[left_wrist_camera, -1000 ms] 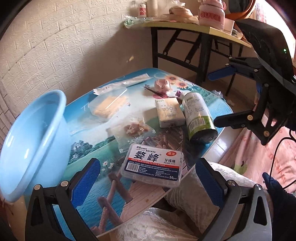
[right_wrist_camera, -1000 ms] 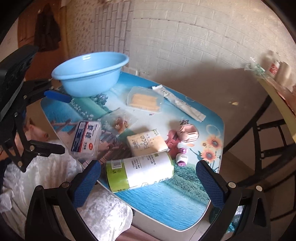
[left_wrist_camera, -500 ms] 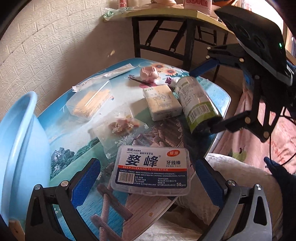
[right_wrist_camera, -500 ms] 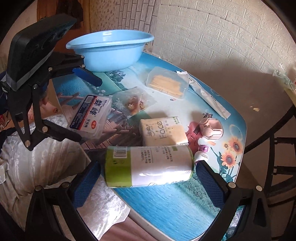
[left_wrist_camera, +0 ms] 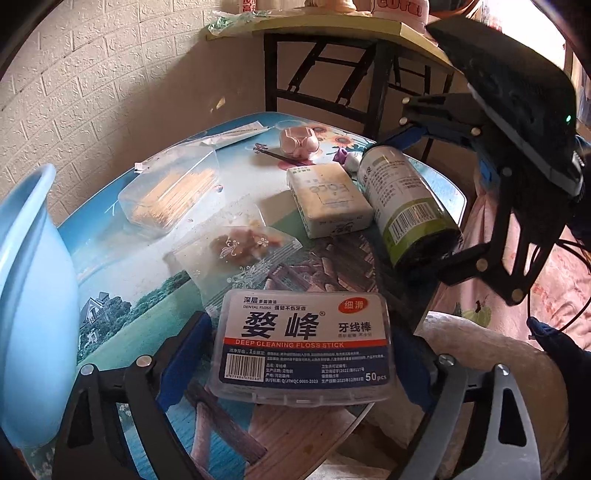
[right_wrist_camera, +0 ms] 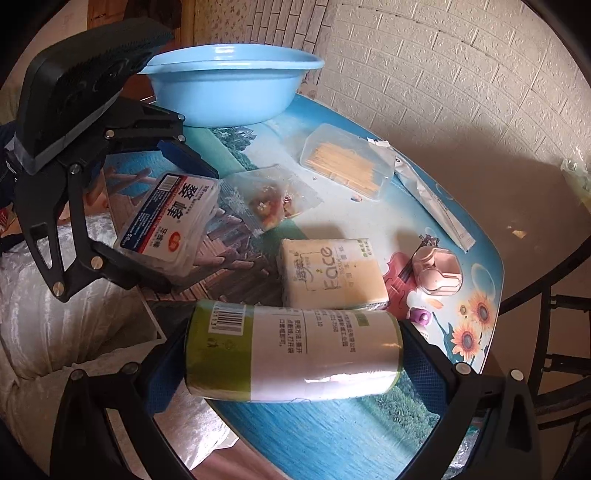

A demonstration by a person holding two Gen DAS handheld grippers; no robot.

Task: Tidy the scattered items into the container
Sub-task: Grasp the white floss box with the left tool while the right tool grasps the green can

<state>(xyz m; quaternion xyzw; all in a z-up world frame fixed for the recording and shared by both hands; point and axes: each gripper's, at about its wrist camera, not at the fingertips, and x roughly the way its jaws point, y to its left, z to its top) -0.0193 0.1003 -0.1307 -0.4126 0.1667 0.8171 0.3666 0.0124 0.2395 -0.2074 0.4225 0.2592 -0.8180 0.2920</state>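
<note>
My left gripper (left_wrist_camera: 306,354) is shut on the floss stick box (left_wrist_camera: 304,349), its blue pads against both short ends; the box also shows in the right wrist view (right_wrist_camera: 170,225). My right gripper (right_wrist_camera: 291,360) is shut on the green-and-white roll (right_wrist_camera: 291,356), lying on its side at the table's near edge; it also shows in the left wrist view (left_wrist_camera: 406,203). The blue basin (right_wrist_camera: 229,88) stands at the table's far corner and appears at the left in the left wrist view (left_wrist_camera: 29,295).
On the picture-printed table (right_wrist_camera: 369,435) lie a tissue pack (right_wrist_camera: 332,273), a clear bag of trinkets (right_wrist_camera: 269,201), a clear box of toothpicks (right_wrist_camera: 347,162), a long white sachet (right_wrist_camera: 432,199), a pink case (right_wrist_camera: 437,271) and a small purple item (right_wrist_camera: 419,315). A folding table (left_wrist_camera: 351,27) stands behind.
Both grippers moved forward and closed: the left onto the floss box, the right onto the roll. Both were open and apart from the items before.
</note>
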